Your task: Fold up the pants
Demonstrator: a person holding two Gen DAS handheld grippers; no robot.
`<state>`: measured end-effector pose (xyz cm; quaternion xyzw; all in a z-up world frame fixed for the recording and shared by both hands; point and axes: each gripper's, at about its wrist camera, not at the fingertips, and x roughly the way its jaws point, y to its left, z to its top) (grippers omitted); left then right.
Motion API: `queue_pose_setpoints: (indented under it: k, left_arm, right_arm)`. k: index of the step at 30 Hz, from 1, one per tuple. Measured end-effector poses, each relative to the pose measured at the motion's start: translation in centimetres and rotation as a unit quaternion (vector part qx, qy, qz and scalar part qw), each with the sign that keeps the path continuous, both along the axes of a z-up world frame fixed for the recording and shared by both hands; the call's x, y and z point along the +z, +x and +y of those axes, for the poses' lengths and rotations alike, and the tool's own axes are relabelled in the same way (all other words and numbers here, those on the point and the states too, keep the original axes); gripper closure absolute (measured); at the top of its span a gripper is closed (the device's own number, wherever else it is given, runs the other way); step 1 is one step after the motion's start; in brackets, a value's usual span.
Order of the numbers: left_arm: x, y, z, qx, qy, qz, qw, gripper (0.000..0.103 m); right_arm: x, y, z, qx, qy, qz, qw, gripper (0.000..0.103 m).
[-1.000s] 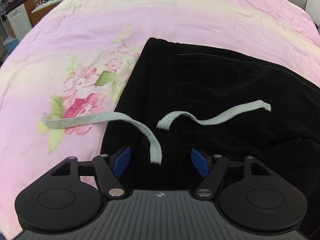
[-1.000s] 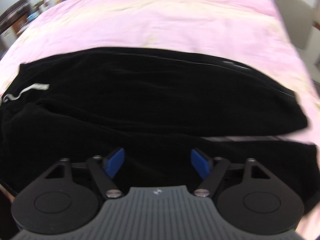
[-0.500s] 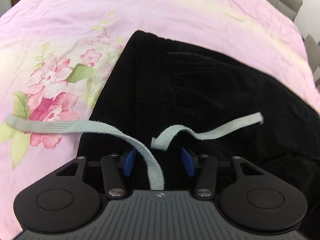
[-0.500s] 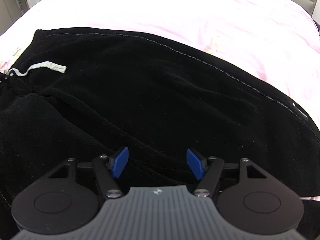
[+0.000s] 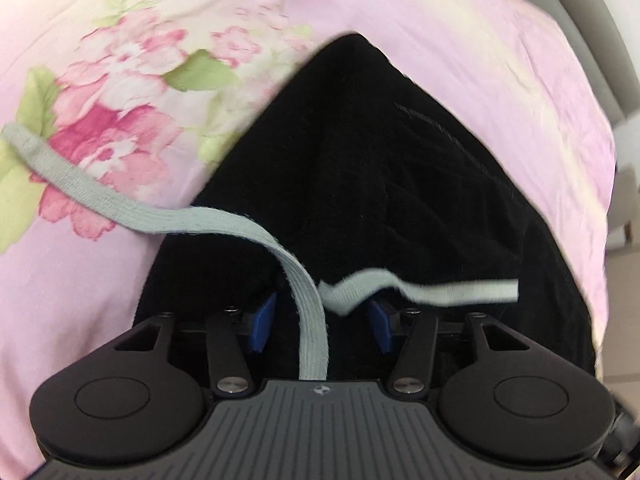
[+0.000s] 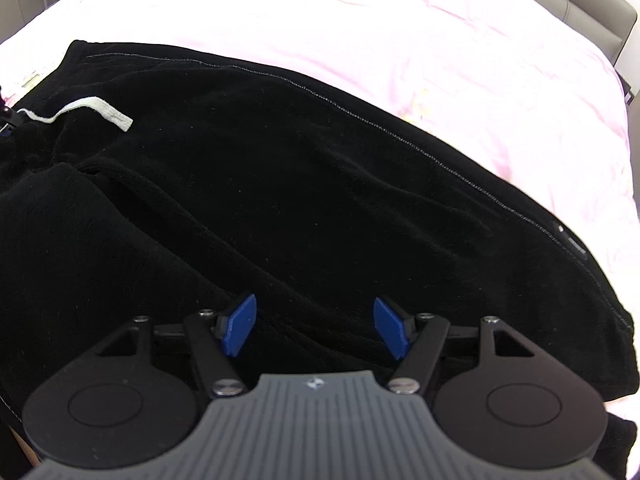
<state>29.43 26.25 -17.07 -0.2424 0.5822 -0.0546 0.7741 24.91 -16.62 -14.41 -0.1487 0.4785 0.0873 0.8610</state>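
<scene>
At the waistband end, left gripper (image 5: 322, 322) straddled the black sweatpants (image 5: 380, 168), fingers parted; right gripper (image 6: 316, 330) hovered spread over the legs running rightward.

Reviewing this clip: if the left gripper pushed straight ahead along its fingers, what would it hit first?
Most likely the black pants at the waistband, bunched between the open fingers of the left gripper. The pale drawstring crosses that same gap, so it may touch first; depth is unclear. The pink bedsheet lies further on.

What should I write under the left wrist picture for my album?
Left gripper, open, at the waistband of black pants, its grey drawstring trailing onto the pink flowery bedsheet.
</scene>
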Motion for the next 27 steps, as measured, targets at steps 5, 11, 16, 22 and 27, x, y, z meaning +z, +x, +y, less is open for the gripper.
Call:
queue_pose_setpoints:
  k: [5, 11, 16, 22, 27]
  left_arm:
    - [0.2, 0.6, -1.1, -0.043, 0.022, 0.033, 0.9983, 0.037]
    - [-0.8, 1.3, -1.2, 0.0, 0.028, 0.055, 0.9981, 0.057]
    - [3.3, -1.2, -2.7, 0.035, 0.106, -0.04, 0.993, 0.09]
    - [9.7, -4.4, -5.4, 0.019, 0.218, -0.142, 0.9653, 0.094]
    - [5.6, -2.5, -4.9, -0.005, 0.295, -0.079, 0.9523, 0.093]
  right_arm:
    - [-0.3, -0.4, -1.1, -0.023, -0.004, 0.011, 1.0, 0.039]
    - [-1.1, -0.8, -2.4, -0.051, 0.022, 0.032, 0.998, 0.038]
    - [-1.2, -1.2, -2.2, -0.049, 0.025, 0.034, 0.998, 0.038]
    - [-1.0, -1.7, -2.0, -0.041, 0.014, 0.031, 0.999, 0.035]
    - [-0.3, -2.1, -1.6, -0.035, 0.024, 0.022, 0.999, 0.035]
